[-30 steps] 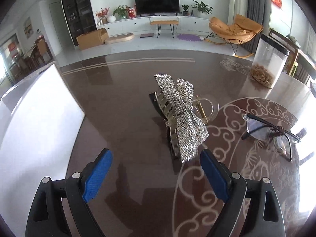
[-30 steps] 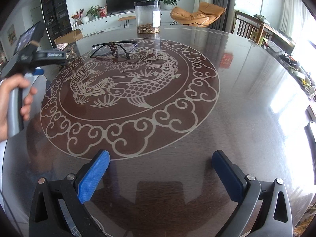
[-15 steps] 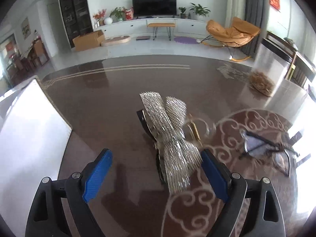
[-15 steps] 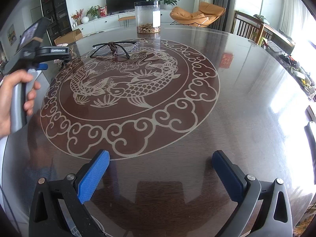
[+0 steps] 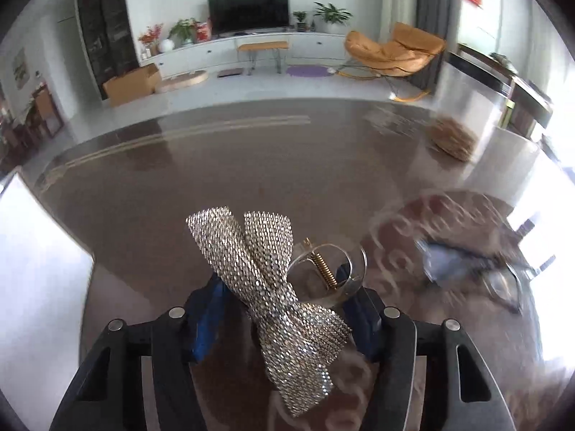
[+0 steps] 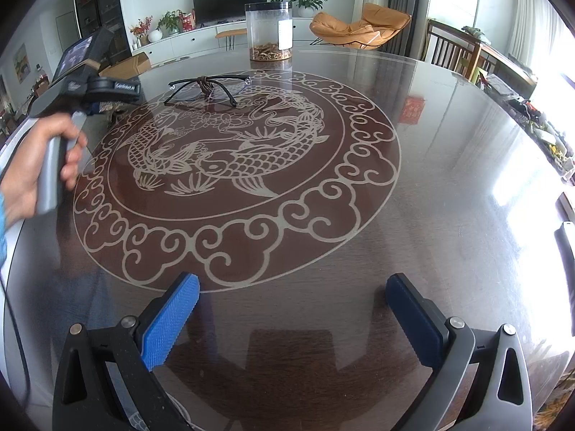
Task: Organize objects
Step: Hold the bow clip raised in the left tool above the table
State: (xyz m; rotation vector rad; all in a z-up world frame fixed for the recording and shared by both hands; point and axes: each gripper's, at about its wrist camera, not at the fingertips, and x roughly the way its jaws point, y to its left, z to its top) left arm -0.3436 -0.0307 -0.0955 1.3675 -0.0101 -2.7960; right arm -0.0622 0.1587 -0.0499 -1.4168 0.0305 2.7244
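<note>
A hair clip (image 5: 273,287) with a glittering silver bow and a clear sprung handle sits between the blue pads of my left gripper (image 5: 284,283). The jaws are closing and the pads (image 5: 359,309) touch its sides. The clip stays sharp while the table behind it blurs. Black-framed glasses (image 5: 474,269) lie to the right of it, near the rim of the table's fish pattern (image 6: 208,86). Low over the near part of the table, my right gripper (image 6: 293,283) is open with nothing in it. At the far left of the right wrist view a hand (image 6: 43,165) holds the left gripper.
A clear jar (image 6: 268,32) with brown bits at its bottom stands at the far side of the round dark table (image 6: 449,179). A white flat surface (image 5: 36,269) borders the table on the left. Chairs and a cluttered sideboard stand on the right.
The left gripper has moved forward over the hair clip and its jaws have narrowed from wide open onto the clip. The right gripper has not moved.
</note>
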